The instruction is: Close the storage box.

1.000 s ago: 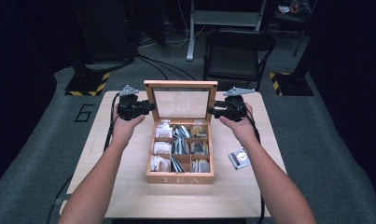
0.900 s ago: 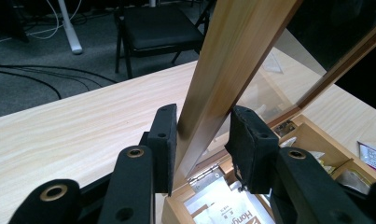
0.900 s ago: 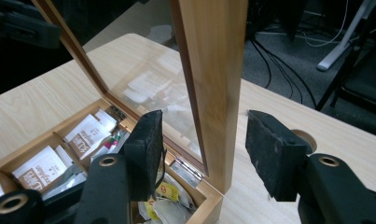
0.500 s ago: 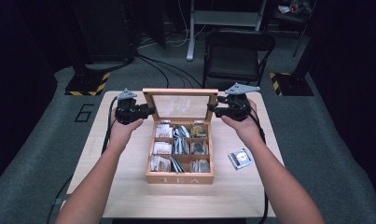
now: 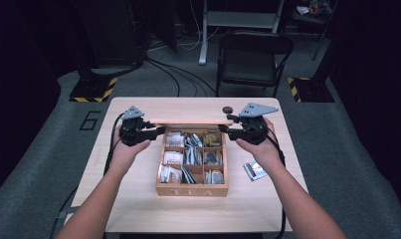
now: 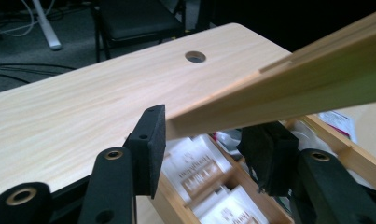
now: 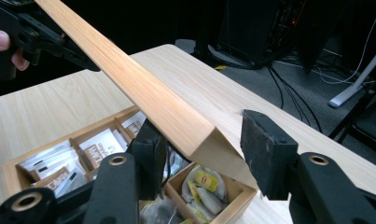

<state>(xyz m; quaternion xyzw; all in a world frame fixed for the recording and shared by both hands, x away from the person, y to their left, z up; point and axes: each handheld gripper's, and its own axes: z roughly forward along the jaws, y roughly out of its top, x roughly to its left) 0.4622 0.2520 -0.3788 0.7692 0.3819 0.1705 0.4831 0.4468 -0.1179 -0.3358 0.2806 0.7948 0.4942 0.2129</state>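
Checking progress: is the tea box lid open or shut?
Partly open: the lid is raised above the box, with tea bags visible beneath.

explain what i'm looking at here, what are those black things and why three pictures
A person holds a grasping tool in each hand: the left tool and the right tool. The high view looks down on the table. The two gripper views come from cameras riding on the tools, looking along their black jaws. On the table are a wooden tea box of tea bags and a loose packet. Each tool has a corner of the lid between its jaws, unclamped. The left jaws have just been opening, the right closing slightly.
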